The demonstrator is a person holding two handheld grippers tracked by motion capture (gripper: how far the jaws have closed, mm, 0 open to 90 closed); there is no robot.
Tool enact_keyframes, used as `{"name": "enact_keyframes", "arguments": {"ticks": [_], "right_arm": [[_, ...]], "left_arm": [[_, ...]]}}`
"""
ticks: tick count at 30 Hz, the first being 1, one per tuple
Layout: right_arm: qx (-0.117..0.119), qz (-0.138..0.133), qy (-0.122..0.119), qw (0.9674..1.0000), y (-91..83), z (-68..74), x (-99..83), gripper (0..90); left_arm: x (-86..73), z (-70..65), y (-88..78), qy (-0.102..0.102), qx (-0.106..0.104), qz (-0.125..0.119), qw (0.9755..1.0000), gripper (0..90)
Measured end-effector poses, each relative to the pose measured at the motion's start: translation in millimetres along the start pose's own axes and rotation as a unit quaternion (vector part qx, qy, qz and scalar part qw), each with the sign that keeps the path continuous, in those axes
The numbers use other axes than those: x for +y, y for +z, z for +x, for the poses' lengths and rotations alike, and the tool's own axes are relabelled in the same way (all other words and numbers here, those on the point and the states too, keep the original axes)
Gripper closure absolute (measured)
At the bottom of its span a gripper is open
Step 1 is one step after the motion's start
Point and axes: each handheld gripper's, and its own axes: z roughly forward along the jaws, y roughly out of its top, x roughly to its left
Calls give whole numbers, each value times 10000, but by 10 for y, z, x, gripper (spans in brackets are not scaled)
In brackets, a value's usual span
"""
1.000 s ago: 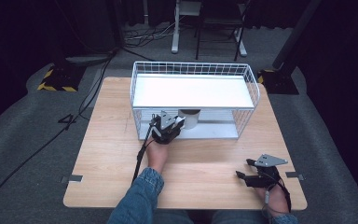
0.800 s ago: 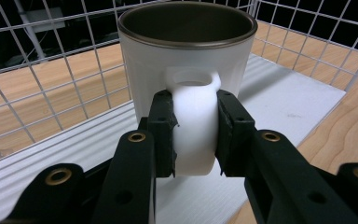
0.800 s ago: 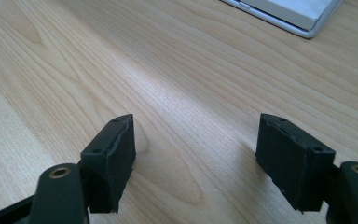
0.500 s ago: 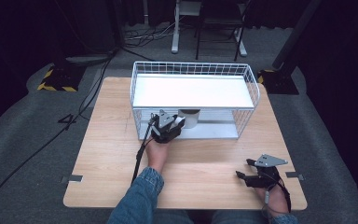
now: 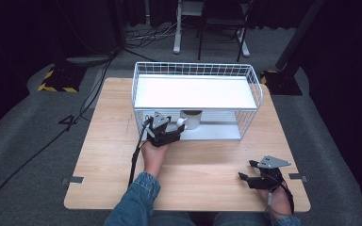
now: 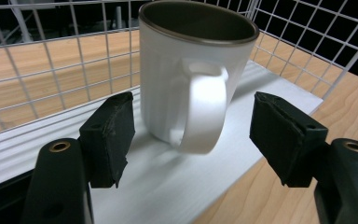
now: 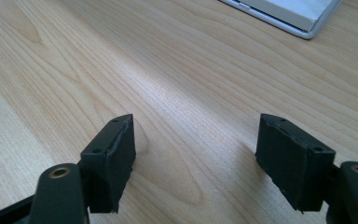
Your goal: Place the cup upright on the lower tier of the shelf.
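A white mug (image 6: 168, 70) with a dark inside stands upright on the white lower shelf (image 6: 168, 186) of a wire rack (image 5: 195, 70). Its handle (image 6: 205, 112) points at my left gripper (image 6: 198, 135). That gripper's jaws have just been opening and now stand apart on either side of the handle, with neither pad touching it. From above, the left gripper (image 5: 175, 132) reaches into the rack's front beside the mug (image 5: 192, 118). My right gripper (image 5: 246, 170) rests low at the table's front right. It is open (image 7: 196, 158), with bare wood between its pads.
The wooden table (image 5: 113, 141) carries the rack at its far middle. The rack's white top shelf (image 5: 195, 92) overhangs the mug, and wire walls close its sides and back. A cable (image 5: 134, 162) trails from the left gripper along the forearm.
The left jaws have spread off the mug's handle, which now shows white beside the gripper. Both hands have kept their places, and the mug has not moved.
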Motion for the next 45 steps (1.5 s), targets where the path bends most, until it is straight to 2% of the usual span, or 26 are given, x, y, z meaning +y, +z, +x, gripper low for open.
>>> {"name": "enact_keyframes", "arguments": {"ticks": [3, 10, 14, 19, 25, 32, 38, 40, 45], "right_arm": [[-1, 0, -2, 10000, 0, 0, 0, 285], [52, 13, 9, 10000, 11, -10, 8, 285], [91, 26, 47, 9999, 18, -14, 13, 283], [112, 18, 27, 9999, 19, -7, 12, 282], [130, 33, 45, 9999, 20, -11, 14, 279], [136, 37, 54, 9999, 21, -11, 15, 276], [141, 43, 31, 9999, 36, -10, 27, 270], [141, 44, 29, 9999, 36, -10, 27, 270], [142, 43, 30, 9999, 36, -10, 27, 270]], "left_arm": [[-23, -4, -110, 16, -50, 1, 10000, 320], [-19, -119, -457, 284, -213, -12, 9994, 324], [-18, -186, -668, 442, -220, -44, 9988, 325], [-52, -239, -934, 540, -208, -38, 9983, 326], [-109, -233, -1225, 558, -337, 6, 9979, 327], [-172, -223, -1511, 547, -384, -16, 9978, 322], [-281, -178, -1682, 676, -321, 214, 9970, 320], [-322, -146, -1738, 710, -236, 292, 9968, 314], [-423, -39, -1847, 628, -132, 403, 9971, 297]]}}
